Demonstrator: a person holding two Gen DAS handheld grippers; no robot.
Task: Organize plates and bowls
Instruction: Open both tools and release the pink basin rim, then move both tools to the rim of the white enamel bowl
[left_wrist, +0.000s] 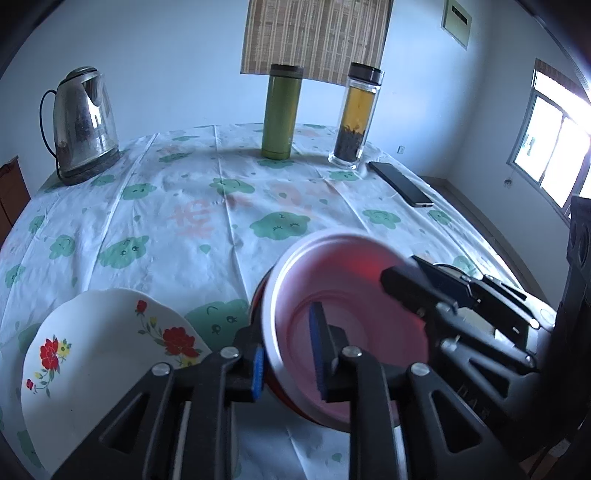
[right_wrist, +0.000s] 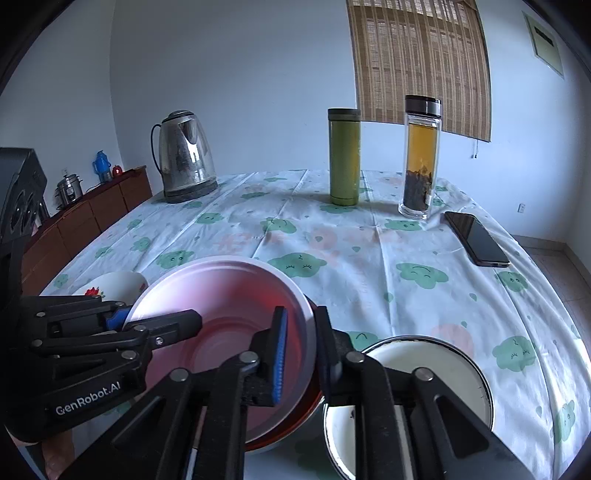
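A pink bowl (left_wrist: 343, 295) with a white rim and red outside is held tilted above the table. My left gripper (left_wrist: 288, 363) is shut on its left rim, one blue pad inside and one outside. My right gripper (right_wrist: 299, 358) is shut on the opposite rim of the pink bowl (right_wrist: 229, 310); its black fingers (left_wrist: 417, 291) show in the left wrist view. A white plate with red flowers (left_wrist: 92, 365) lies at the lower left and peeks behind the bowl in the right wrist view (right_wrist: 118, 284). A white enamel bowl with a dark rim (right_wrist: 424, 380) sits right of the pink bowl.
The table has a white cloth with green cloud prints (left_wrist: 221, 206). At the back stand a steel kettle (left_wrist: 83, 125), a green thermos (left_wrist: 280, 110) and a glass tea bottle (left_wrist: 356, 114). A black phone (left_wrist: 400, 183) lies at the right. A wooden cabinet (right_wrist: 85, 218) stands left of the table.
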